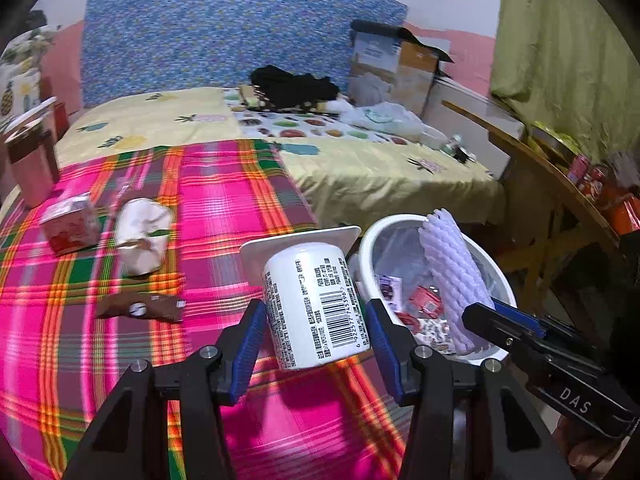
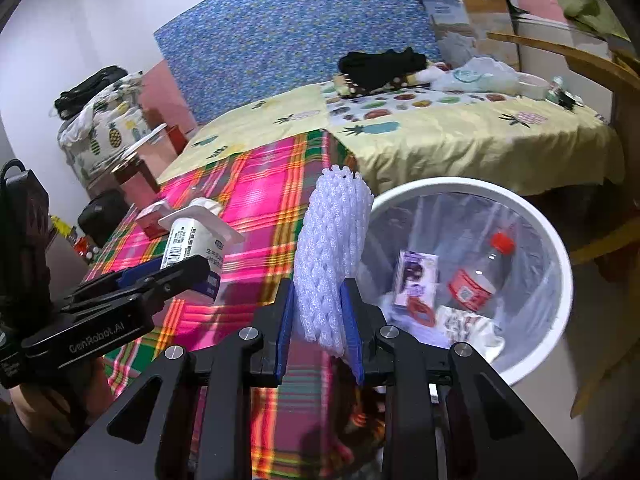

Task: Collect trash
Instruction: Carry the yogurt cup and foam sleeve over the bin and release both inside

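Note:
My left gripper (image 1: 316, 316) is shut on a white yogurt cup (image 1: 314, 300) with a barcode label, held above the pink plaid cloth (image 1: 224, 216) near the bin's left rim. My right gripper (image 2: 320, 312) is shut on a white foam fruit net (image 2: 334, 256), held upright beside the white trash bin (image 2: 556, 240). The bin (image 1: 370, 240) is lined with clear plastic and holds a bottle (image 2: 482, 272), a small box (image 2: 414, 276) and wrappers. On the cloth lie a crumpled white paper bag (image 1: 144, 236), a small red-and-white carton (image 1: 70, 224) and a brown wrapper (image 1: 140, 308).
The bed has a yellow pineapple sheet (image 1: 380, 168), with black clothing (image 1: 294, 86), a cardboard box (image 1: 396, 64) and a plastic bag (image 1: 384, 118) at the far end. A wooden table (image 1: 560, 184) with red items stands at the right. A pink box (image 1: 32, 164) stands at the left.

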### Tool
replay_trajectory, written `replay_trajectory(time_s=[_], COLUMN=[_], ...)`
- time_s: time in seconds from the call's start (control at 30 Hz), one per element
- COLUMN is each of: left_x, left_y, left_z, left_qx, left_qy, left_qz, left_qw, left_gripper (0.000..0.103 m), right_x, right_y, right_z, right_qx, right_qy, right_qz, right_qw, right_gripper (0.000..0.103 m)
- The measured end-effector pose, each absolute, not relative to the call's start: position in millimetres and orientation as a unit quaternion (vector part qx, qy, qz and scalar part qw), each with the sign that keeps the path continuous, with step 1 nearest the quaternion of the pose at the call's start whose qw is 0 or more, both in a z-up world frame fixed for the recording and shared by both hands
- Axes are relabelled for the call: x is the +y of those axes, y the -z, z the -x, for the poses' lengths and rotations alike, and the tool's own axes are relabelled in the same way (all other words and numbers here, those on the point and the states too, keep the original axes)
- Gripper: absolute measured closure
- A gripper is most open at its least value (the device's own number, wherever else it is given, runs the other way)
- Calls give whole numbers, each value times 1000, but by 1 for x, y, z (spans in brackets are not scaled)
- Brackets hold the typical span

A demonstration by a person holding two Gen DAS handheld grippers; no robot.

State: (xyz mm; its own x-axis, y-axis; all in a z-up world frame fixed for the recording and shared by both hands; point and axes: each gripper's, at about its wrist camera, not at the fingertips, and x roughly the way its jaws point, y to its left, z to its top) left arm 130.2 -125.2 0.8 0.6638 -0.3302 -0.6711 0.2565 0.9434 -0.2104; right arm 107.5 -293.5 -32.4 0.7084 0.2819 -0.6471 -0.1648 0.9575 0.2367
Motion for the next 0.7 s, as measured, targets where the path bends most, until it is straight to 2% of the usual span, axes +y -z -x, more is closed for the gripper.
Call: replay_trajectory(time_s=[0.7], left_x=[-224], left_y=[27], left_z=[-162], left_qx=[409], left_qy=[266], left_qz=[1], left_qw=[873], left_gripper=[50], right_x=[-358], right_y=[51], right_z=[-109], right_qx=[391], right_qy=[-40], right_qz=[-112], right_qw=[913], right_gripper=[78])
